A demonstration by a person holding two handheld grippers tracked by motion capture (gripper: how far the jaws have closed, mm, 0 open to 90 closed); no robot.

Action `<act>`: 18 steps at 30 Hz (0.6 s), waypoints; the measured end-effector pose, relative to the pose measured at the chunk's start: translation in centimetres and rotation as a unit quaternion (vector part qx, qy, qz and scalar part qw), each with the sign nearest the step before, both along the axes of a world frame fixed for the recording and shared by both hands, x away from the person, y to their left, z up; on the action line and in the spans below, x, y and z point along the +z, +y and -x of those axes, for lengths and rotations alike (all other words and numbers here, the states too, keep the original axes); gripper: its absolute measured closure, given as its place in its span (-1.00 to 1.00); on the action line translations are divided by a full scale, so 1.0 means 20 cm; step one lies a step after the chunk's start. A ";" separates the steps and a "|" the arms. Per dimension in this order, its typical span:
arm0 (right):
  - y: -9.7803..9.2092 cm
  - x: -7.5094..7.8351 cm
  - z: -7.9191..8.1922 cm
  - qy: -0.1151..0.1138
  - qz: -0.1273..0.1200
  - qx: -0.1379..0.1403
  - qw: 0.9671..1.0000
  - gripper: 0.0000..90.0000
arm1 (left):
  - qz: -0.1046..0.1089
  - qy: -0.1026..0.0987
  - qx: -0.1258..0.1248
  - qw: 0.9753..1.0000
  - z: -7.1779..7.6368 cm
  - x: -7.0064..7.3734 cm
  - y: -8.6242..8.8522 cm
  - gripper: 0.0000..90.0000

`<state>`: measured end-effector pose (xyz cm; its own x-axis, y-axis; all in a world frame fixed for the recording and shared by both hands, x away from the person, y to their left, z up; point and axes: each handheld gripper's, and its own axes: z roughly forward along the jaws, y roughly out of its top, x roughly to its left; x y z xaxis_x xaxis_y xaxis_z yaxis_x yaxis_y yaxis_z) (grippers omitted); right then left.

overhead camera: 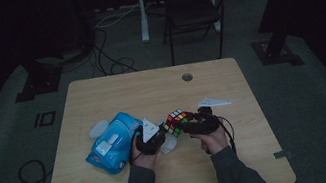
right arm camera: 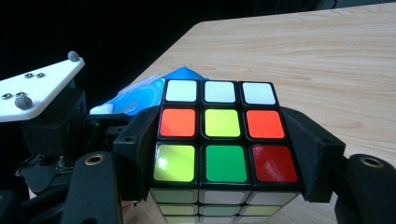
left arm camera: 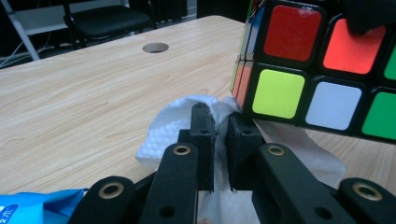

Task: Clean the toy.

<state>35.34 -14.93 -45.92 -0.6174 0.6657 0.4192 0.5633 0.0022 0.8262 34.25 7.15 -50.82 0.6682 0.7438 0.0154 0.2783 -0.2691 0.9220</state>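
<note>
Wipes come first on the left: a blue wipes pack [overhead camera: 112, 149] lies flat on the wooden table [overhead camera: 100, 95], and it serves here as the landmark. On the far left side of the pack, touching its edge, a loose white sheet [overhead camera: 98, 128] rests on the wood. Just to the right of the pack, a person's left hand holds the left gripper [overhead camera: 156, 142], with its grey three-cornered plate on top. In the left gripper view its two black jaws are pressed together on a white tissue [left arm camera: 170, 126], which bulges out in front of them and lies partly on the table; a blue corner of the pack shows at the lower left there. Further right of the pack, past this gripper, the Rubik's cube [overhead camera: 178, 121] is held above the table, close to the tissue. The right gripper [overhead camera: 192, 126] clamps it: in the right gripper view the jaws sit on the two opposite sides of the cube [right arm camera: 222, 140], whose top face shows white, orange, yellow, green and red stickers. Beyond the cube, far from the pack, a round hole [overhead camera: 187, 77] is in the table top near the back edge.
</note>
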 end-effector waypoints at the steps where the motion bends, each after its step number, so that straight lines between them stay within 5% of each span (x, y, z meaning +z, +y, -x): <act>1: 0.00 0.00 0.00 0.001 -0.002 0.000 1.000 -0.25 | 0.000 0.001 -0.002 1.000 0.00 0.00 -0.01 0.86; 18: 0.01 -0.01 -0.03 0.013 -0.024 -0.004 1.000 -0.25 | 0.010 0.020 -0.048 0.999 0.04 -0.06 -0.13 0.86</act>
<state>35.85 -14.71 -46.18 -0.6011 0.6488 0.4667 0.5841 -0.0420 0.8106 33.54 4.60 -52.07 0.7361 0.6763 -0.0277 0.2889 -0.2769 0.9164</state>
